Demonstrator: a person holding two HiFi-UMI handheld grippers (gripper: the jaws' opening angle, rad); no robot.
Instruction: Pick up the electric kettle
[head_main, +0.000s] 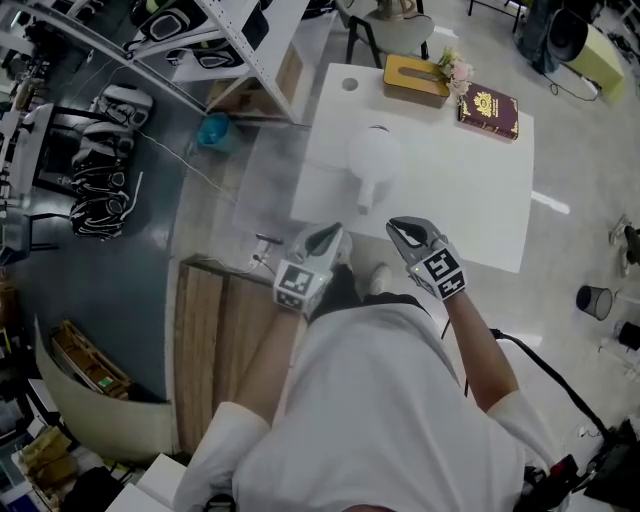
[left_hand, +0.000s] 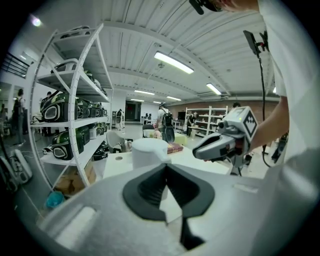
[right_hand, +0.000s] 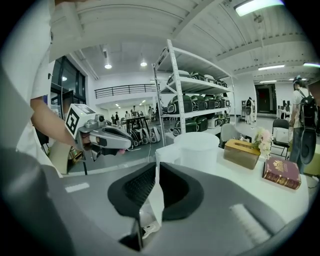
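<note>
I see the white kettle (head_main: 372, 158) upright on the bench (head_main: 480, 210), just ahead of both sets of fingers and touched by neither. My left gripper (left_hand: 166, 169) has its fingers together at the tips, empty. My right gripper (right_hand: 153, 172) shows a slit between its fingers (a thin one), with nothing clamped. A book (head_main: 488, 110) and a wooden box (head_main: 416, 76) lie farther ahead of the fingers, past the kettle.

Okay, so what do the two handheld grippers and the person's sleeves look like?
The left gripper and right gripper are pale grey moulded shells with black ribbed pads. Each carries a cube with black-and-white square markers. The person wears a white short-sleeved shirt; a black cable runs beside the right arm.
</note>
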